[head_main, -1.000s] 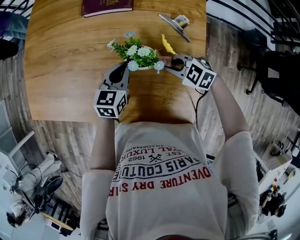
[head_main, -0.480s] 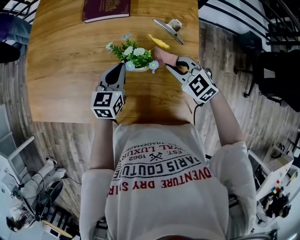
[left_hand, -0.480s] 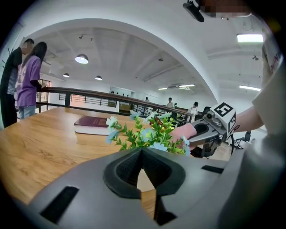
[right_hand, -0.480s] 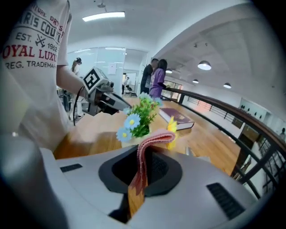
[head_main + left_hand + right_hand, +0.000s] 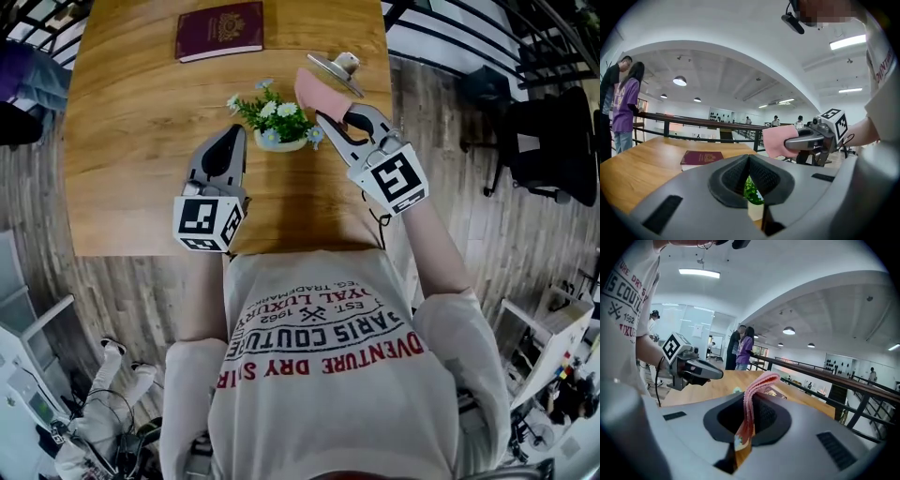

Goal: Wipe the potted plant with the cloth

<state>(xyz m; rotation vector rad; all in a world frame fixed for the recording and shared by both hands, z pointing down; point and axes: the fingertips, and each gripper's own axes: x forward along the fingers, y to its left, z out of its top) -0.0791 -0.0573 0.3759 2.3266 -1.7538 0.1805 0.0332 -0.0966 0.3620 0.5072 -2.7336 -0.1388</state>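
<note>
The potted plant (image 5: 275, 119), green leaves and small pale flowers in a white pot, stands on the wooden table (image 5: 131, 131). My right gripper (image 5: 325, 116) is shut on a pink cloth (image 5: 317, 92), held in the air just right of the plant and above it. In the right gripper view the cloth (image 5: 753, 398) stands up folded between the jaws. My left gripper (image 5: 233, 139) hangs just left of the pot, shut with nothing in it. In the left gripper view the leaves (image 5: 752, 189) show behind the closed jaws, with the cloth (image 5: 780, 139) up at the right.
A maroon book (image 5: 220, 30) lies at the table's far side. A metal lid with a knob (image 5: 336, 67) lies behind the cloth. Beyond the table runs a railing (image 5: 693, 122), where two people (image 5: 621, 105) stand. A dark chair (image 5: 553, 141) stands at the right.
Both grippers have risen off the table. The right one has swung up from beside the flowers, lifting the pink cloth with it. The plant has stayed where it was.
</note>
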